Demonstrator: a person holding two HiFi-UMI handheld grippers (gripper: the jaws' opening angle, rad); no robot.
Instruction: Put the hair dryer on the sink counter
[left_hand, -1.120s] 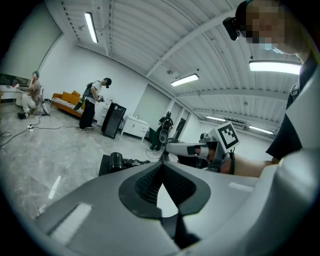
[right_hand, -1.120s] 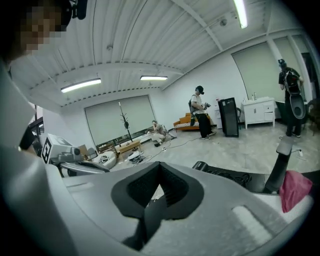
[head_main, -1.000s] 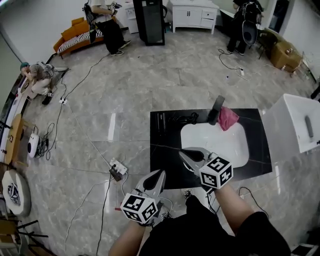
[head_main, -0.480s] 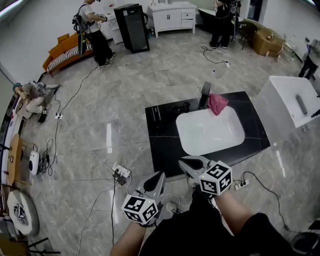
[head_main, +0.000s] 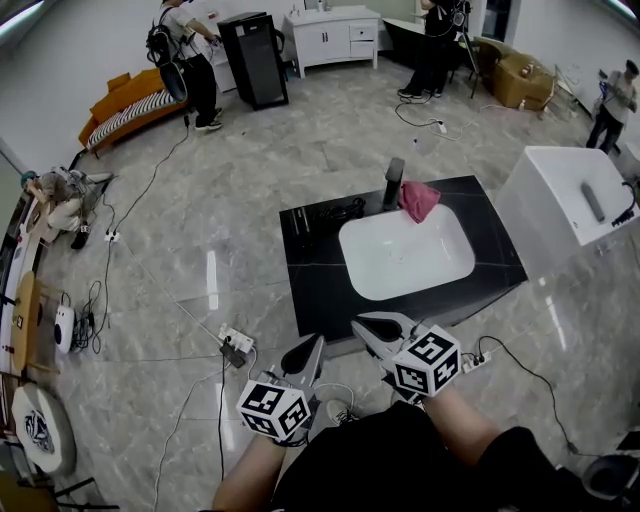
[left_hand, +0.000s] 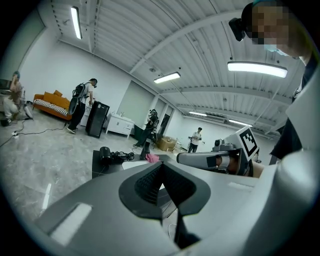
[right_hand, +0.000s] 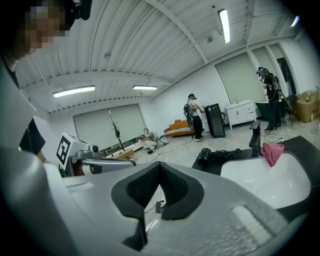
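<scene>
hair dryer (right_hand: 204, 156) lies on the black counter (head_main: 310, 290), frame centre. left gripper (head_main: 316, 345) and right gripper (head_main: 362, 326), lower centre, are pinched together, empty.

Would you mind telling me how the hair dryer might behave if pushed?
The hair dryer looks rigid, with a rounded barrel that might roll. Its coiled cord would probably trail floppily and could snag.

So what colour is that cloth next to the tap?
Pink. The cloth lies beside the dark tap, and the head view shows it best.
</scene>
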